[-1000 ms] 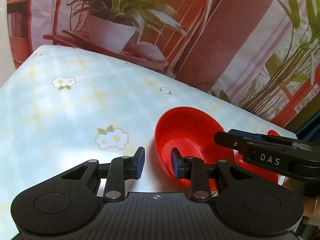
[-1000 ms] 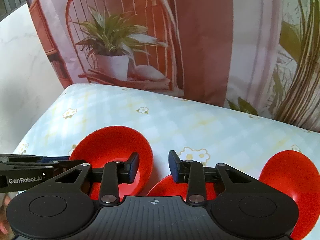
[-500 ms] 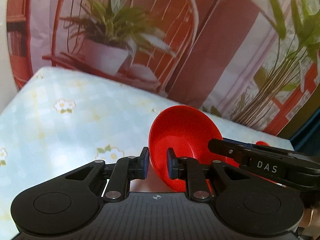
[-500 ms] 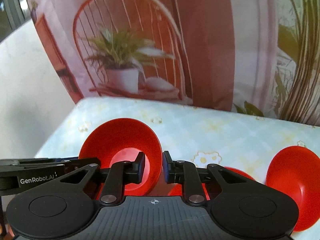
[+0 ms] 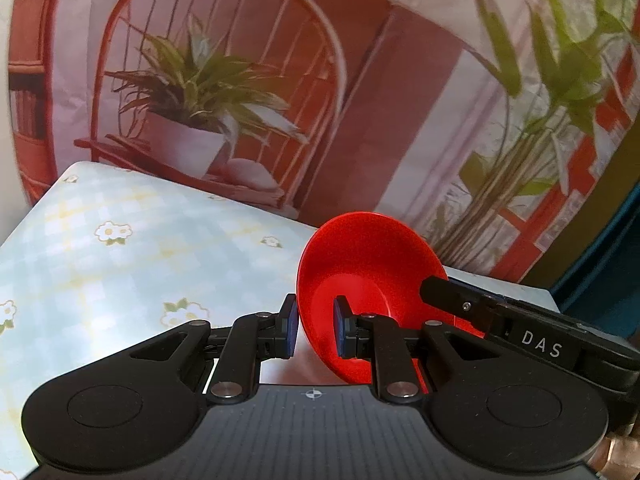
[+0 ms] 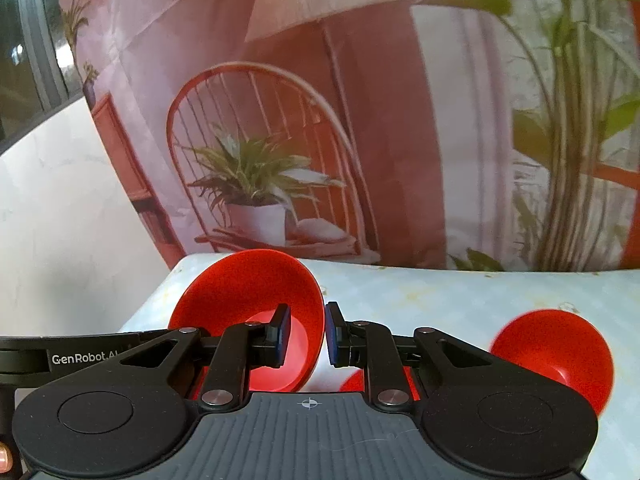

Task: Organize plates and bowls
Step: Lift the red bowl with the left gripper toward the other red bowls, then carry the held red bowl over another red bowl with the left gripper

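Note:
A red bowl (image 5: 372, 264) hangs tilted above the flowered tablecloth, held from both sides. My left gripper (image 5: 316, 330) is shut on its left rim, one blue pad inside the bowl and one outside. In the right wrist view, my right gripper (image 6: 306, 334) is shut on the right rim of the same bowl (image 6: 248, 284). The right gripper's black finger (image 5: 444, 294) shows at the bowl's far rim in the left wrist view. The left gripper's body (image 6: 80, 356) reaches in from the left edge of the right wrist view.
A second red bowl (image 6: 560, 360) stands on the table (image 6: 440, 300) at the right. A red plate (image 6: 352, 382) lies just under my right gripper. A printed backdrop (image 5: 224, 92) of a chair and plants hangs behind the table's far edge.
Both grippers have closed on the red bowl's rim and risen with it. The bowl has left the table and tipped up, and both views now look higher at the backdrop.

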Demonstrator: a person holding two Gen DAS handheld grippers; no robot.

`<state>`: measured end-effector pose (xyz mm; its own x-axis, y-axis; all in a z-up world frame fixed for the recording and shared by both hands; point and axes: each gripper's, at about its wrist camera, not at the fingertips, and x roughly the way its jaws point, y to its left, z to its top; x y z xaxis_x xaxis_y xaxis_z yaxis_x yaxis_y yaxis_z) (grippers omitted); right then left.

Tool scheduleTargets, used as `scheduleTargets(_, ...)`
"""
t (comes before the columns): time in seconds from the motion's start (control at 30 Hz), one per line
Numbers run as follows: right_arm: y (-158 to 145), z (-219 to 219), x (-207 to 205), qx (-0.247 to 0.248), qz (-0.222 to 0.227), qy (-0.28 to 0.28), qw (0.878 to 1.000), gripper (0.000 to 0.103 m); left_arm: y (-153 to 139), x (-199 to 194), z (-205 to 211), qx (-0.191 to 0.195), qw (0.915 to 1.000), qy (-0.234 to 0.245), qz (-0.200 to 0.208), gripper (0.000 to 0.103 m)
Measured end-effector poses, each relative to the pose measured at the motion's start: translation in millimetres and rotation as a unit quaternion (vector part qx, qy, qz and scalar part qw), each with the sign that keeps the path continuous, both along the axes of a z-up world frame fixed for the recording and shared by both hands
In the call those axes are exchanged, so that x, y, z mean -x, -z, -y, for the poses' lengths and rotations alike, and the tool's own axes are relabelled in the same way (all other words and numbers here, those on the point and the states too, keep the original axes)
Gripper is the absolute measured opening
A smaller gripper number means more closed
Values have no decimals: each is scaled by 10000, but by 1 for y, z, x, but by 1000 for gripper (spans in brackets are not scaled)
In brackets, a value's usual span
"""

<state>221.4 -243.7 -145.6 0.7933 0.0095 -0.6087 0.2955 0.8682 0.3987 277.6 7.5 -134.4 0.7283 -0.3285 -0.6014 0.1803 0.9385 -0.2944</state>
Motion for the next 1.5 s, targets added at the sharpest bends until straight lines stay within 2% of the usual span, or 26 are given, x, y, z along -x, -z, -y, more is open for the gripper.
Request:
scheduleTargets(0.27, -11, 19, 37, -13, 212, 327, 9992, 18, -8, 12, 27, -47, 9995, 280, 150, 20)
scheduleTargets(0.43, -24, 32, 52, 24, 389, 525, 9979, 18, -26, 20, 44, -159, 9981, 425, 411, 20)
scheduleTargets(0.57, -36, 40, 62, 76, 549, 655, 9963, 18, -37, 19, 58, -352, 9963, 557, 557, 20)
scheduleTargets(0.7, -39, 46, 69, 96, 578, 764, 9954, 18, -35, 12, 71, -587, 9947, 715, 449, 20)
scheduleTargets(1.13, 10, 49, 77, -196, 84, 918, 9955, 18, 22, -9, 84, -914, 9916, 900, -176, 20)
scheduleTargets(1.5, 41, 50, 74, -301, -161, 893, 9954, 18, 42, -21, 89, -1102, 9889, 925, -362, 20)
